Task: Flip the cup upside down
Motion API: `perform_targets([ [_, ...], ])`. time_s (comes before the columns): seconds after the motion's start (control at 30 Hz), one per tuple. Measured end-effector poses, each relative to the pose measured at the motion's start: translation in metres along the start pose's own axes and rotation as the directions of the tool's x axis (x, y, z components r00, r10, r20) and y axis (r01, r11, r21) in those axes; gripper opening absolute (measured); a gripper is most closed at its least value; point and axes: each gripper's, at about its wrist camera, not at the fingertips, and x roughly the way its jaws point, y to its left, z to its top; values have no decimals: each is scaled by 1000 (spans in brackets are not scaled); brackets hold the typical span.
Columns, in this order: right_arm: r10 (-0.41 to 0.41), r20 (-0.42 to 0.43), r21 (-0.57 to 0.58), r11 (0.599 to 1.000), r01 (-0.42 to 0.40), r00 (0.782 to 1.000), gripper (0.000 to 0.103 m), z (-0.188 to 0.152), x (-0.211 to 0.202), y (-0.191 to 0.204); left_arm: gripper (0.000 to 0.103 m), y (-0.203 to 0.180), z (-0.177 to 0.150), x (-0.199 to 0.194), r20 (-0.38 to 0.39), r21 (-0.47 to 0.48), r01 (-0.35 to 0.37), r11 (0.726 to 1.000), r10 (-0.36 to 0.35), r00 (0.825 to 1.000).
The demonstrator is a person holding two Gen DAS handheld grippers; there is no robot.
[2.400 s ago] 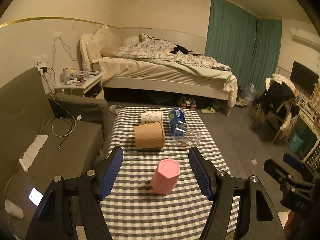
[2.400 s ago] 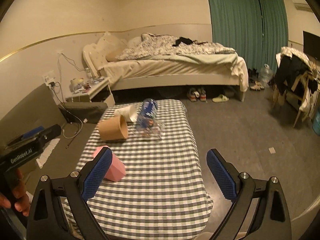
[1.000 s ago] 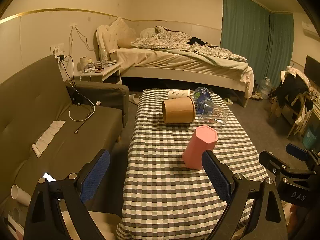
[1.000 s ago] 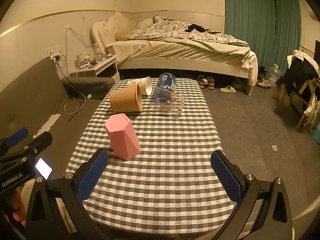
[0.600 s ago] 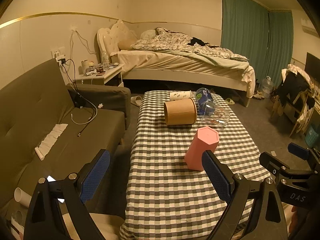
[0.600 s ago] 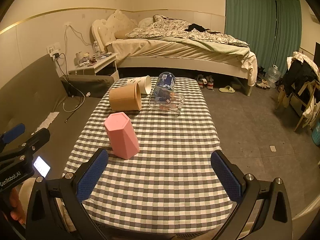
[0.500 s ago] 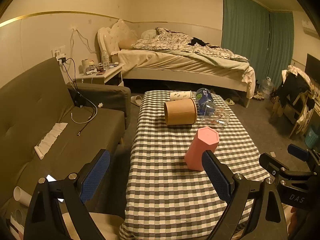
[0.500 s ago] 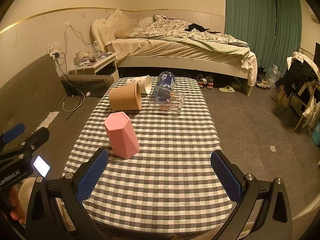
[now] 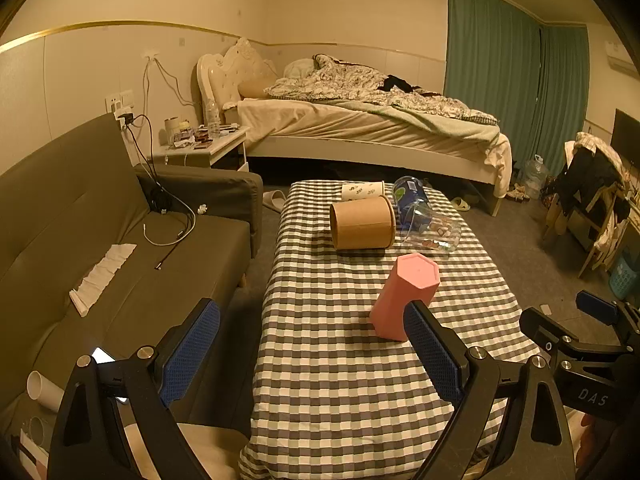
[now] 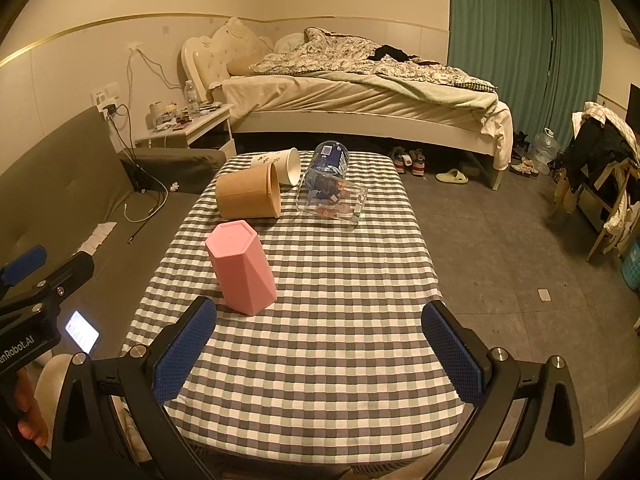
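Observation:
A pink hexagonal cup (image 9: 404,294) stands on the checkered table (image 9: 340,380) with its closed end up; it also shows in the right wrist view (image 10: 242,266). My left gripper (image 9: 312,354) is open and empty, held back near the table's front left edge, its right finger just in front of the cup. My right gripper (image 10: 318,354) is open and empty over the table's near end, with the cup ahead and to the left.
A brown paper cup (image 10: 250,194), a white paper cup (image 10: 280,168), a blue can (image 10: 330,160) and a clear glass (image 10: 334,202) lie on their sides at the table's far end. A grey sofa (image 9: 92,240) stands left, a bed (image 9: 360,128) behind.
Both grippers have pulled back from the table since 2.4 s ago, when the left gripper's fingers flanked the pink cup. Almost nothing has moved in the last half second.

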Motion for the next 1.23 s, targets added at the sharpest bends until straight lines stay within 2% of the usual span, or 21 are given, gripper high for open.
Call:
perform_targets([
  [1.23,-11,-14,-8,1000,11,1000,103,-8,4,4,96,3,-3,0,5,-2,-4,1000,4,1000],
])
